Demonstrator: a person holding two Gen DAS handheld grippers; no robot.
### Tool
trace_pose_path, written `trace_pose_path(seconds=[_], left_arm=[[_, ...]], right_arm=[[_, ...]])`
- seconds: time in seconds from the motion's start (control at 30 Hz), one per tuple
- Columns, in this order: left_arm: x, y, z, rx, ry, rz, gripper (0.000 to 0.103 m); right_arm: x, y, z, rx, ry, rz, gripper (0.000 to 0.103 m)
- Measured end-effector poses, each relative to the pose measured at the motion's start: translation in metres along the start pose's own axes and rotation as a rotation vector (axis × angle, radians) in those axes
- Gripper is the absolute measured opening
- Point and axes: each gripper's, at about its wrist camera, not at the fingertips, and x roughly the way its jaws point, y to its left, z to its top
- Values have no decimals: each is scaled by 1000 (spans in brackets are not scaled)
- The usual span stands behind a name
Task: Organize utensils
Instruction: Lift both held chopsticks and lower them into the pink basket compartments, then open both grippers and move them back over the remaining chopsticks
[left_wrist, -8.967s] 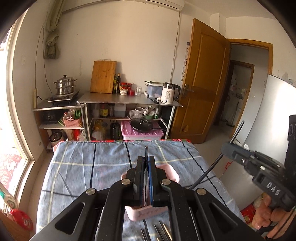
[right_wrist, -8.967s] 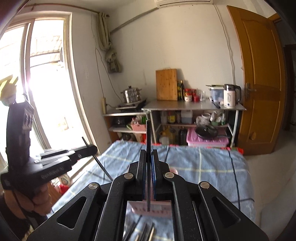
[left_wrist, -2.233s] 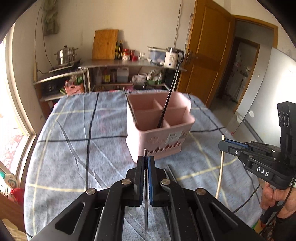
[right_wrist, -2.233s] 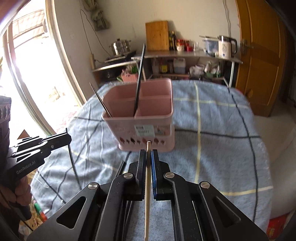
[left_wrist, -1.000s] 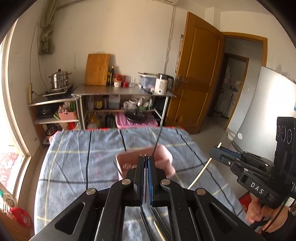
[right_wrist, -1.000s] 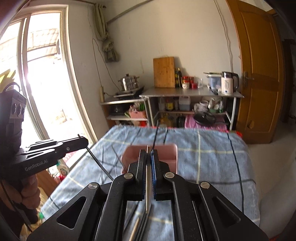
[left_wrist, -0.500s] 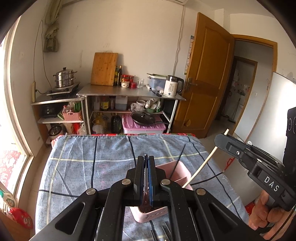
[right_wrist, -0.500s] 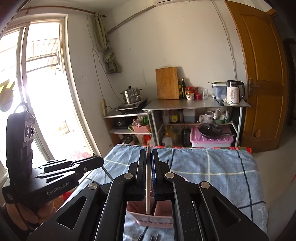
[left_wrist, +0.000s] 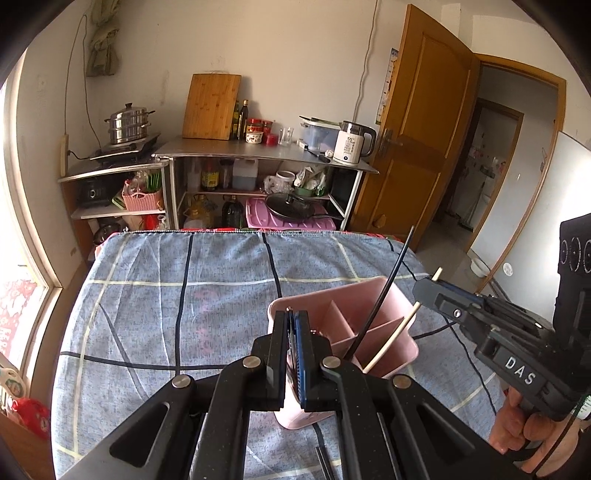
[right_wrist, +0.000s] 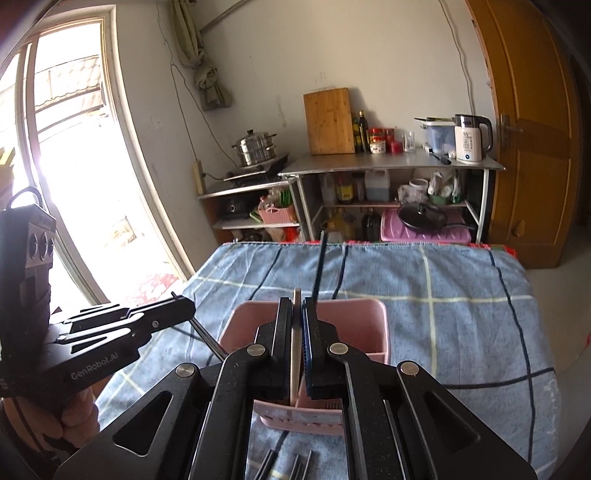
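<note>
A pink divided caddy (left_wrist: 373, 295) stands on the blue checked cloth, with a black chopstick (left_wrist: 384, 291) leaning in it. My left gripper (left_wrist: 291, 314) hovers over the caddy's left end. It is shut on a thin metal chopstick (right_wrist: 207, 338) that slants down toward the left side of the caddy (right_wrist: 354, 314). My right gripper (right_wrist: 297, 301) is over the near side, shut on a pale wooden chopstick (right_wrist: 295, 350). In the left wrist view the wooden chopstick's (left_wrist: 391, 341) lower end dips into a right compartment below the right gripper (left_wrist: 424, 288).
Several loose dark utensils (right_wrist: 295, 465) lie on the cloth (left_wrist: 177, 295) just in front of the caddy. A steel shelf rack (left_wrist: 258, 158) with kitchenware stands beyond the table's far edge. There is a window on the left and a wooden door (left_wrist: 417, 147) on the right.
Both grippers have sunk and moved forward over the caddy. The wooden chopstick's lower end now reaches into the caddy, and the metal one slants toward its left side.
</note>
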Motion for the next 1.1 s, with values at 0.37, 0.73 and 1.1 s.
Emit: trace_pose_path(seconds=[0.37, 0.73, 1.1], left_arm=[[-26, -1, 2, 9, -68, 4, 13], [-79, -7, -29, -21, -121, -5, 20], [-116, -30, -91, -14, -139, -5, 21]], right_arm=[[-8, 1, 3, -19, 10, -9, 10], [-58, 3, -10, -18, -38, 3, 11], [-106, 12, -55, -33, -60, -3, 11]])
